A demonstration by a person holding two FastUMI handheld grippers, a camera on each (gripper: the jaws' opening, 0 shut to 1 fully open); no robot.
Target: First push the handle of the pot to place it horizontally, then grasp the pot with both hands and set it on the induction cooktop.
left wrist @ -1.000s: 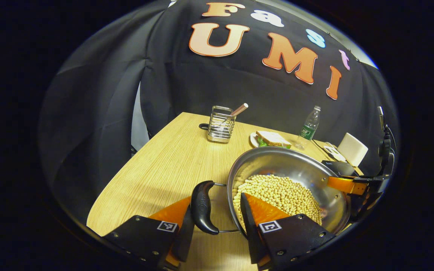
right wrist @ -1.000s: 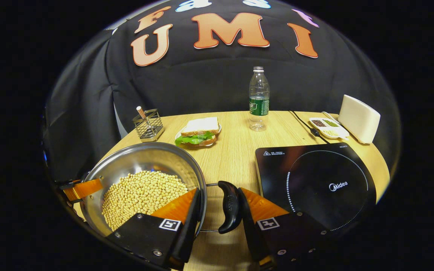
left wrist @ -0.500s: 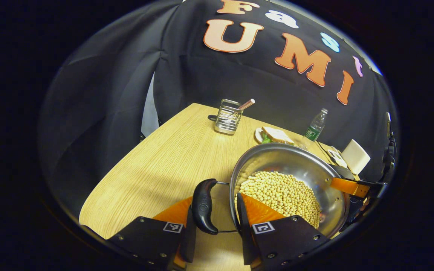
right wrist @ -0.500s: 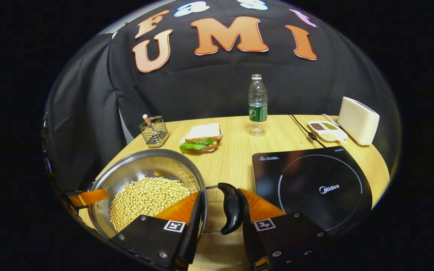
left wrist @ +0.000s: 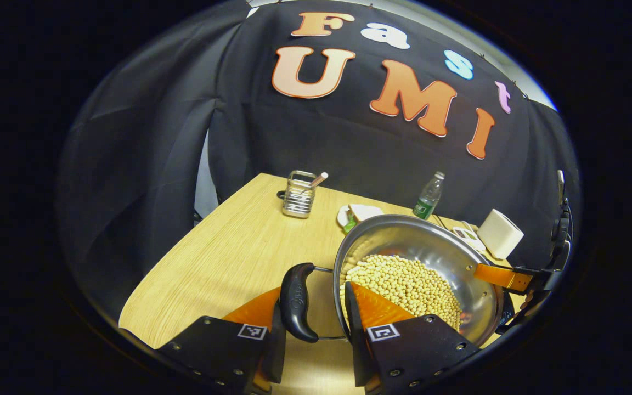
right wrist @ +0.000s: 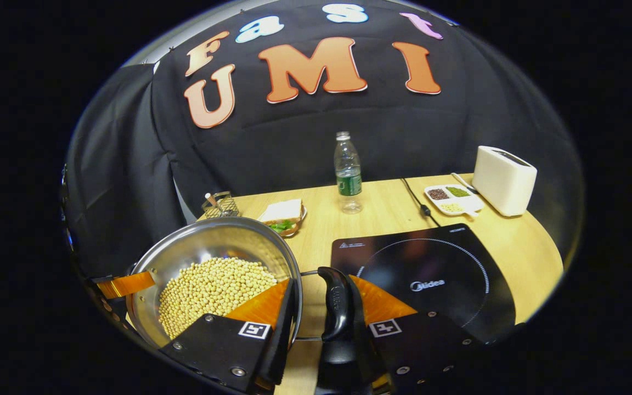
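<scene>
Pot (left wrist: 447,247) (right wrist: 206,241) is seen as a wide steel bowl, roughly half filled with pale soybeans (left wrist: 404,285) (right wrist: 214,288). A wire mesh holder (left wrist: 298,195) (right wrist: 220,205) with a stick in it is seen at the far left of the bench (left wrist: 228,258) (right wrist: 382,211). A plate carrying a sandwich with green leaf (left wrist: 357,214) (right wrist: 283,215) sits behind the pot. A water bottle (left wrist: 428,196) (right wrist: 348,171) (looks nearly empty) stands upright further back. A small divided tray (right wrist: 452,196) holds dark, green and pale grains in separate compartments, just beside a white box-shaped appliance (right wrist: 503,171) (left wrist: 500,233).

Left tool (left wrist: 316,323): one finger is placed outside the black side handle (left wrist: 297,302), the other inside the pot over the beans, so handle and rim are straddled. The handle touches the outer finger; a visible gap remains to the inner one, so the tool is read as apart, not clamped.

Right tool (right wrist: 321,321): the opposite handle (right wrist: 337,302) lies against the outer finger, the inner finger is over the beans inside the rim. Whether both fingers press cannot be told.

Each tool's far finger is seen across the pot in the other view. The pot is seen left of the induction cooktop (right wrist: 425,274), apart from it. Whether its base rests on the bench cannot be told.
</scene>
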